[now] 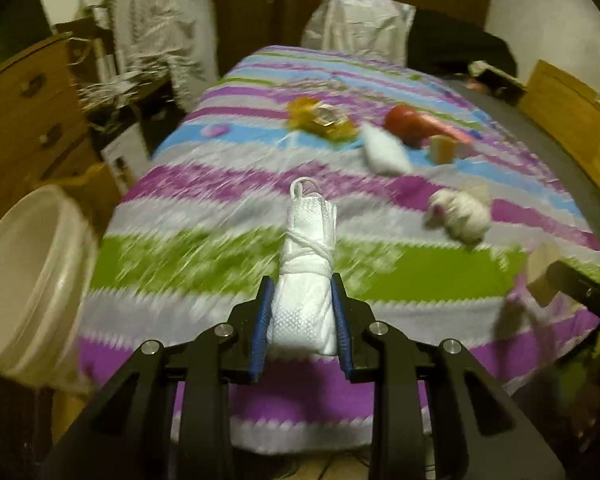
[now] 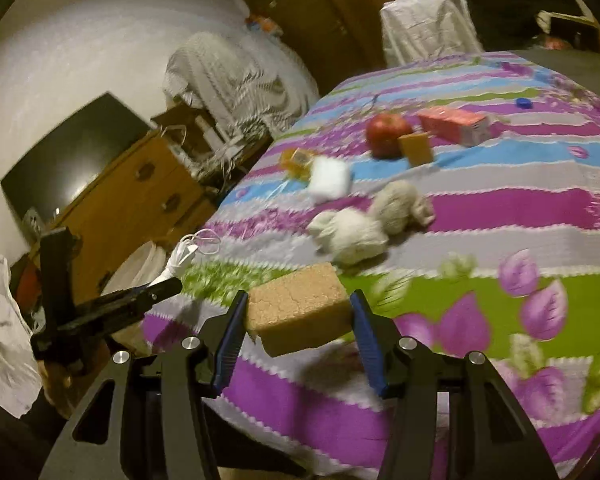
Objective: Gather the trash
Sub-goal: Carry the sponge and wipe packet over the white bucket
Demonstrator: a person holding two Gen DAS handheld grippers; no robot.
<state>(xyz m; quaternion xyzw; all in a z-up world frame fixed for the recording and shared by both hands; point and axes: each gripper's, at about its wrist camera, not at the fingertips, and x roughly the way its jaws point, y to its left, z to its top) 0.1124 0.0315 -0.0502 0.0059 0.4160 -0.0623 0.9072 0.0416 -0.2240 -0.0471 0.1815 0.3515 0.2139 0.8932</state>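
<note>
My left gripper (image 1: 302, 292) is shut on a rolled white face mask (image 1: 308, 272) tied with its own strap, held above the striped bedspread (image 1: 219, 256). My right gripper (image 2: 297, 300) is shut on a tan cork-like block (image 2: 300, 312), also above the bed. A round white bin (image 1: 27, 276) sits at the bed's left edge; it also shows in the right wrist view (image 2: 139, 268). On the bed lie crumpled yellow wrappers (image 1: 320, 118), a white packet (image 2: 330, 178), balled cream socks (image 2: 372, 224), a red apple (image 2: 386, 134), a pink carton (image 2: 454, 122) and a small orange block (image 2: 416, 148).
A wooden dresser (image 2: 139, 196) with a dark TV (image 2: 71, 160) stands left of the bed. A striped cloth (image 1: 151, 28) hangs over clutter behind it. A covered chair (image 1: 360, 24) stands at the bed's far end. A wooden cabinet (image 1: 572, 120) is on the right.
</note>
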